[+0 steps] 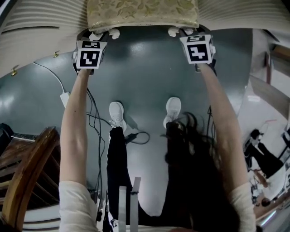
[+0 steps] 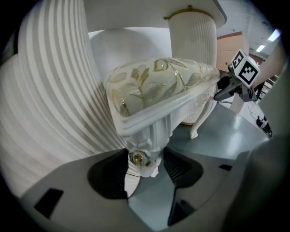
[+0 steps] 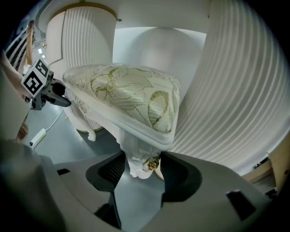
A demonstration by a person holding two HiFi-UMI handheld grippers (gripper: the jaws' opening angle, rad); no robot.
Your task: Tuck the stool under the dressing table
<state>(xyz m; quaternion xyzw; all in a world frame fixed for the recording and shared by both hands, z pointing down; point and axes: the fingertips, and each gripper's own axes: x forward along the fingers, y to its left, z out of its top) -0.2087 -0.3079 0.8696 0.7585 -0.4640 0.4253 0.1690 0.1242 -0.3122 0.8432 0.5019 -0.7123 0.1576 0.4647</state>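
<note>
Stool (image 1: 142, 13): cushioned seat, rigid carved frame, probably fairly heavy, should slide on floor (image 1: 145, 68). Stands between dressing table (image 2: 50, 90) pedestals. Left gripper (image 2: 144, 165) and right gripper (image 3: 141, 168) each clamp one near leg, the soundest hold.

The head view is dim and cool: the grey floor (image 1: 149, 68) carries a soft sheen, brightest low in the middle, and the shoes (image 1: 117, 111) cast faint, diffuse shadows. Its wide lens bends straight lines into curves toward the edges. Both gripper views are far brighter — the white ribbed panels (image 2: 50, 90) nearly wash out, the corners fall to black, and a ceiling light (image 2: 274, 36) glares. The stool (image 2: 154, 86) looks sharp — the left hand-held gripper (image 2: 145, 168) and right hand-held gripper (image 3: 140, 171) look soft up close
</note>
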